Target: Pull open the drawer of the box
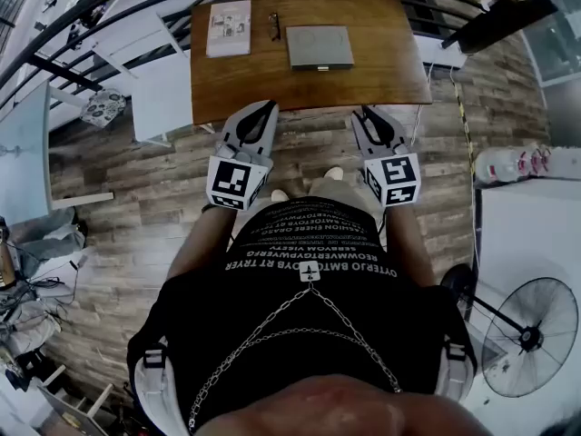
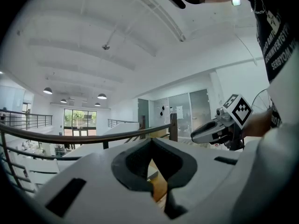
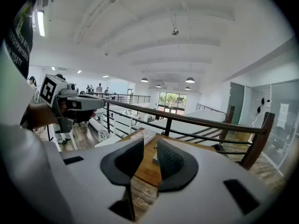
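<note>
Head view: the grey box [image 1: 319, 46] lies on the wooden table [image 1: 254, 84], toward its far side. The left gripper [image 1: 270, 107] and right gripper [image 1: 366, 113] hover just off the table's near edge.

Left gripper view: jaws closed tip to tip, holding nothing.

Right gripper view: jaws partly apart and empty, aimed at the table.

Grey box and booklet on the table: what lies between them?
A small dark item, maybe folded glasses, lies between the booklet and the grey box; the head view shows it.
</note>
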